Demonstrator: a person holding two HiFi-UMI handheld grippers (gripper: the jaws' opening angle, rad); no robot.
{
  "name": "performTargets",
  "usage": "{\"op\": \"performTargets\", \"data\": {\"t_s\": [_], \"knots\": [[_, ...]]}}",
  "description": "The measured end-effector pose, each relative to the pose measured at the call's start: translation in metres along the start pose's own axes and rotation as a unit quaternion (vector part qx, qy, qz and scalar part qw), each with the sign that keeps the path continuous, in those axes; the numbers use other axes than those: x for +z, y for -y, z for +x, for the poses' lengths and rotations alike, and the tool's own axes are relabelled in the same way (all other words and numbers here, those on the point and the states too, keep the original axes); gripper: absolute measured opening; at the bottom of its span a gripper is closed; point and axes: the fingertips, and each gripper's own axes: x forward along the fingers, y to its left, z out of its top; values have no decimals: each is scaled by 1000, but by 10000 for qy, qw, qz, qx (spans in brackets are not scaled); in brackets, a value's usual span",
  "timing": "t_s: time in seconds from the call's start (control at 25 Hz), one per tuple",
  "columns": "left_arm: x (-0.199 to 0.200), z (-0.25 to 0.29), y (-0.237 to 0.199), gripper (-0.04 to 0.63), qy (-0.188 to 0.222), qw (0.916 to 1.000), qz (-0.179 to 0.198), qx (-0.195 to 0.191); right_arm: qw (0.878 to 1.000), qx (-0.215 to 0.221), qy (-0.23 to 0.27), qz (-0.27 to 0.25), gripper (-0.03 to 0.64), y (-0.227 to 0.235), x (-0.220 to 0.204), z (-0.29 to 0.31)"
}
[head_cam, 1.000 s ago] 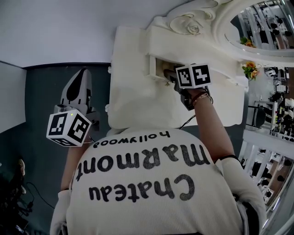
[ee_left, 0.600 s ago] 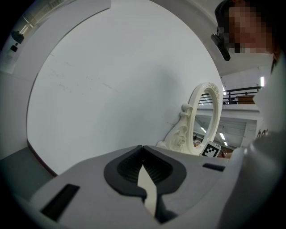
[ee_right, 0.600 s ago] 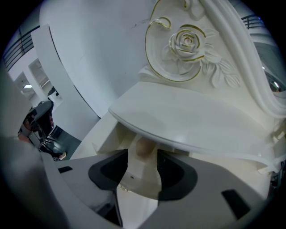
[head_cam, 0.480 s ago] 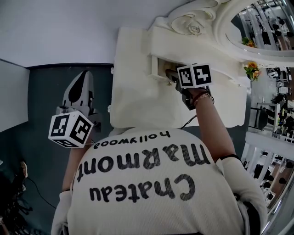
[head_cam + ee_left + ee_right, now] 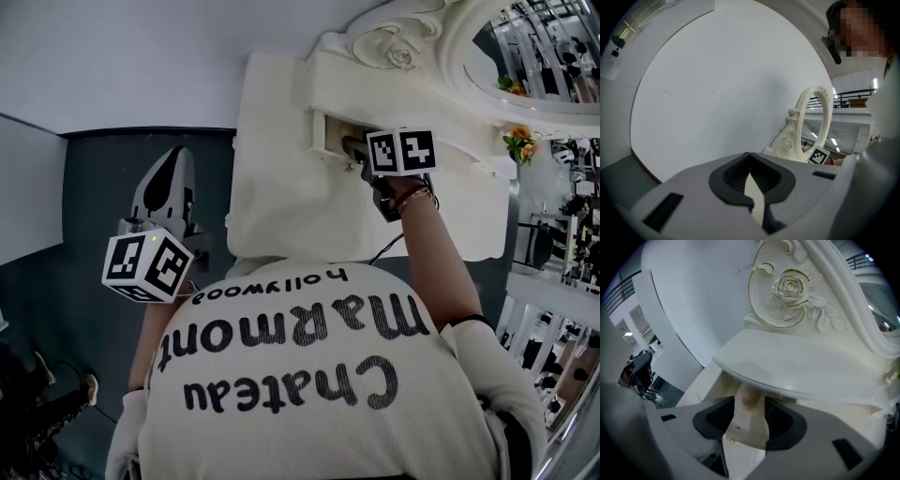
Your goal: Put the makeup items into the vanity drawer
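Makeup item, pale with a rounded pinkish end, lodged between the jaws of the right gripper, just ahead of the pads. Jaws held narrowly apart, gap filled by pale material; actual pad contact impossible to confirm. Beyond the jaw tips, open vanity drawer; above them, overhanging vanity top and carved rose. Below the jaws, a small gold pull. Left gripper well apart from the vanity, jaws closed tip to tip on nothing, plain wall ahead, ornate mirror frame right of them.
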Motion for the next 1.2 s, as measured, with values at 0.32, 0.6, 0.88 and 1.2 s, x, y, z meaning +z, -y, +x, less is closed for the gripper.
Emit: {"op": "performTargets", "data": {"t_s": [0.32, 0.6, 0.88, 1.2], "knots": [[6, -15, 11, 9, 64, 9998, 143, 86, 9994, -108, 215, 241, 209, 3, 1, -5], [-3, -30, 28, 9, 92, 9996, 155, 230, 9983, -47, 482, 334, 156, 8, 4, -8], [-13, -37, 72, 9, 121, 9996, 176, 195, 9921, 418, 921, 737, 135, 4, -12, -37], [-45, -26, 167, 9, -23, 9994, 222, -251, 9774, 1191, 1355, 1101, 115, 12, -63, -93]]}}
